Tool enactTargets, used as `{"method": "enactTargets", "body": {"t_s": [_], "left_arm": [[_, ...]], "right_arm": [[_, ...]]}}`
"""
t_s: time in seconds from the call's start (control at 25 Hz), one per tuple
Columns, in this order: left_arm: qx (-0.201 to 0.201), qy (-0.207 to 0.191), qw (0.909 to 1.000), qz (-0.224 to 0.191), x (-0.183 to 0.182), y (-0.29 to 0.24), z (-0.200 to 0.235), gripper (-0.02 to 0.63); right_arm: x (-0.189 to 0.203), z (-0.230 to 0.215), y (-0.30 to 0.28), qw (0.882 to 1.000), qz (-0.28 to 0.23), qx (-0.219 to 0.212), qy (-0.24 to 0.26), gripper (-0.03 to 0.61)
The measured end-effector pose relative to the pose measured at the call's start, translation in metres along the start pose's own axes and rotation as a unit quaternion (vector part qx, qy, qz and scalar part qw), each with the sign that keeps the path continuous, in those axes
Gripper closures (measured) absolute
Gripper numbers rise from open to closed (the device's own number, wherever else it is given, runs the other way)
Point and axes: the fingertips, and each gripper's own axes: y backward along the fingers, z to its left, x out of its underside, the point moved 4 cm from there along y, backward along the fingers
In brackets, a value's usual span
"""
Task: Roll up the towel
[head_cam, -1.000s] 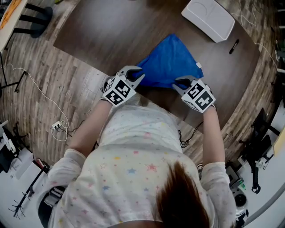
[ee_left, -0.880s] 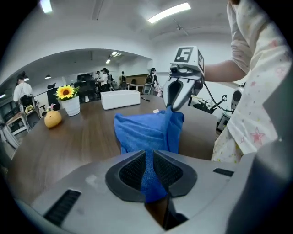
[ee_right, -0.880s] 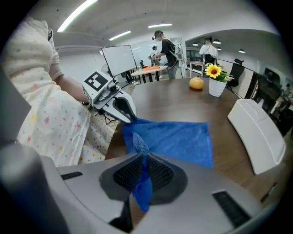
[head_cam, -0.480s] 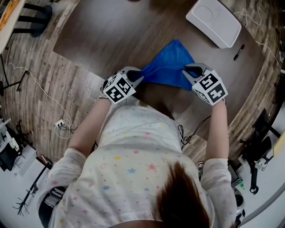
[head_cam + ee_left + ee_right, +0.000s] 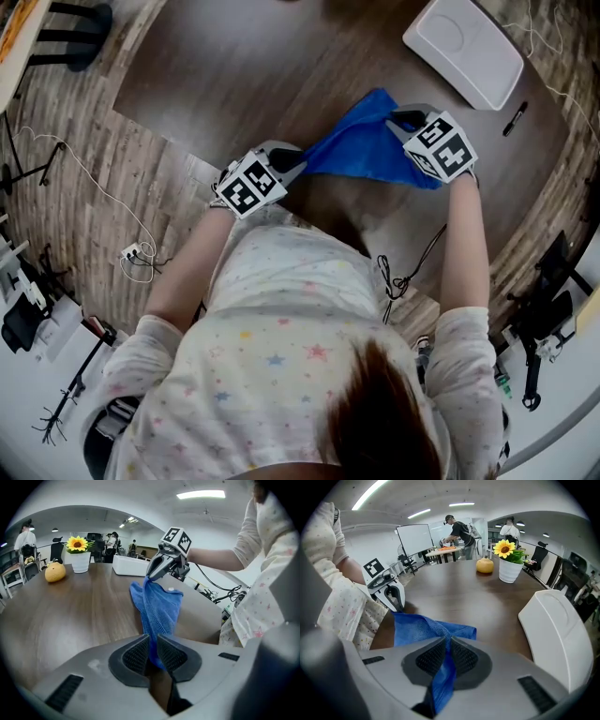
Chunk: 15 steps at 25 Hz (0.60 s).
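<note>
Towel (image 5: 361,150) stretched between left hand-held gripper (image 5: 298,161), right hand-held gripper (image 5: 401,120); possibly touching table (image 5: 234,66).

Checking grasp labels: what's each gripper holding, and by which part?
Both hold the blue towel. The left gripper is clamped on one end and the right gripper on the opposite end, with the cloth spanning between them.

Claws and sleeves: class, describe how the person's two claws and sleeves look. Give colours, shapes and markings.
The left claw and right claw each have a pale grey moulded shell, two dark cross-hatched pads and a white cube with black square markers. The sleeves are white with small pastel stars and dots.
</note>
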Motion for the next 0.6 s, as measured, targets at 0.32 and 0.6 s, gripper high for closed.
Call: {"method": "enactTargets", "body": {"t_s": [0.32, 0.6], "left_arm": [[-0.011, -0.001, 0.9999, -0.001, 0.001, 0.001, 0.006, 0.561], [-0.016, -0.007, 0.9999, -0.001, 0.001, 0.003, 0.004, 0.561]], "right_arm": [[0.001, -0.017, -0.028, 1.0, 0.011, 0.02, 0.002, 0.54], [-0.006, -0.038, -0.022, 0.995, -0.018, 0.1, -0.017, 0.507]]}}
